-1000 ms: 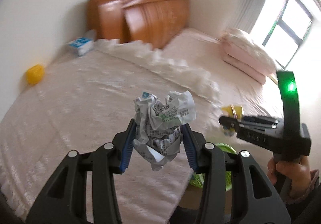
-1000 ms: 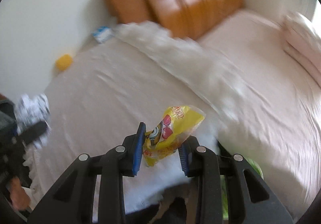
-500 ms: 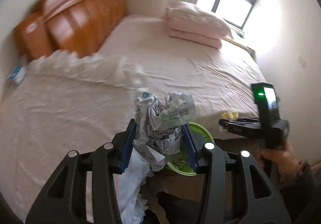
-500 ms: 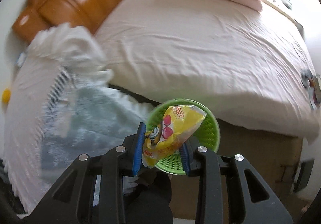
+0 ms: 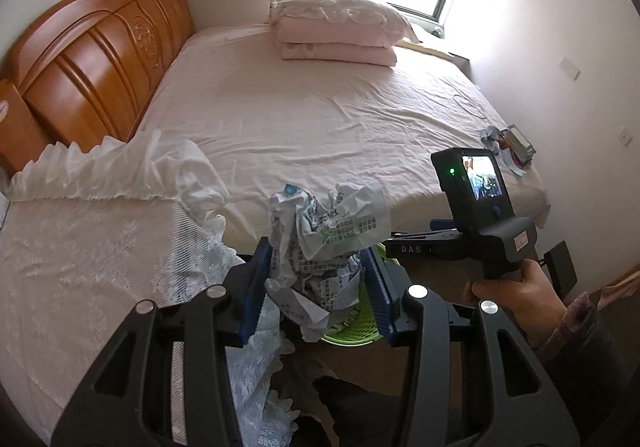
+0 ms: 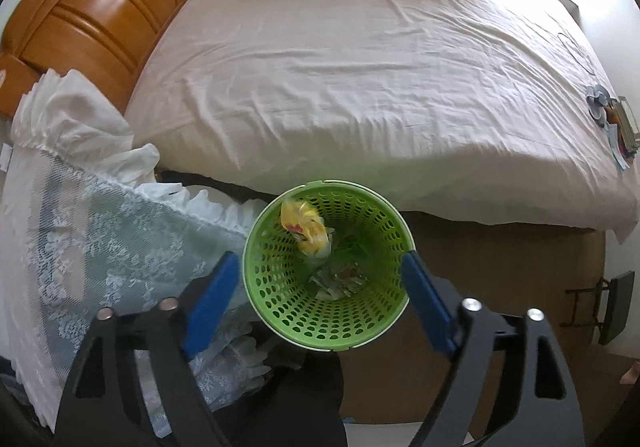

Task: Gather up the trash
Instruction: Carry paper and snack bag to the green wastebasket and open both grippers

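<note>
Trash done: yellow wrapper (image 6: pixel 306 233) is dropping into green basket (image 6: pixel 280 299) under your opening R gripper (image 6: pixel 322 287).
Left: L gripper (image 5: pixel 316 289) is clamping crumpled paper (image 5: pixel 324 235).

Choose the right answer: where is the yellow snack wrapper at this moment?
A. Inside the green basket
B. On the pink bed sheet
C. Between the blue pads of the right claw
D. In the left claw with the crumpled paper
A. The yellow snack wrapper is inside the green basket, while the right claw is opening with nothing between its pads.
</note>
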Demonstrator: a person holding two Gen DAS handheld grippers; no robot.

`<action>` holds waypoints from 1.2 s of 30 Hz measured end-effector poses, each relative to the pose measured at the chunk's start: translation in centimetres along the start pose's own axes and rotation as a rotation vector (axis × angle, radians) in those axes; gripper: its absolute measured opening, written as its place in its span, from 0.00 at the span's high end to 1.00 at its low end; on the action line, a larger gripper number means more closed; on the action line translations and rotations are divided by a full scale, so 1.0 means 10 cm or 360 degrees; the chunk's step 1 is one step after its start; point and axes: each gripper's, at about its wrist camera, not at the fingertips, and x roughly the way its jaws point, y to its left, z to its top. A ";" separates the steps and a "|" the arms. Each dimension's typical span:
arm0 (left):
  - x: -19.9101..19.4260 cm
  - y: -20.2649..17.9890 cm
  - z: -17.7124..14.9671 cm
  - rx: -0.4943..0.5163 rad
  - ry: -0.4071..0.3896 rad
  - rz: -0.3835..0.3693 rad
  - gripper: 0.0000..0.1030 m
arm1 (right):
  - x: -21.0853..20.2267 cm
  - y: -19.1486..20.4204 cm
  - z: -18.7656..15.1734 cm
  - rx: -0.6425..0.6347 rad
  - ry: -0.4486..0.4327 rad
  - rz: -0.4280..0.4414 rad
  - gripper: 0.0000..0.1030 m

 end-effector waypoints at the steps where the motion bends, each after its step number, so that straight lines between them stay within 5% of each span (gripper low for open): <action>1: 0.02 -0.01 0.01 0.0005 0.0005 -0.0005 0.57 | 0.01 0.00 0.01 0.0006 -0.0001 -0.0003 0.12; 14: 0.22 -0.12 0.04 0.0074 0.0071 -0.0052 0.57 | -0.12 -0.30 0.07 0.0185 -0.0051 -0.0033 0.02; 23: 0.84 -0.50 0.16 0.0197 0.0284 -0.0180 0.55 | -0.36 -0.71 -0.03 0.0360 -0.0140 -0.0078 0.02; 25: 1.00 -0.61 0.17 0.0226 0.0326 -0.0194 0.49 | -0.45 -0.81 -0.07 0.0390 -0.0164 -0.0105 0.02; 29: 1.18 -0.75 0.20 0.0252 0.0373 -0.0186 0.22 | -0.54 -0.98 -0.15 0.0438 -0.0183 -0.0126 0.02; 36: 1.15 -0.85 0.24 0.0262 0.0365 -0.0166 0.14 | -0.51 -1.15 -0.14 0.0473 -0.0155 -0.0103 0.02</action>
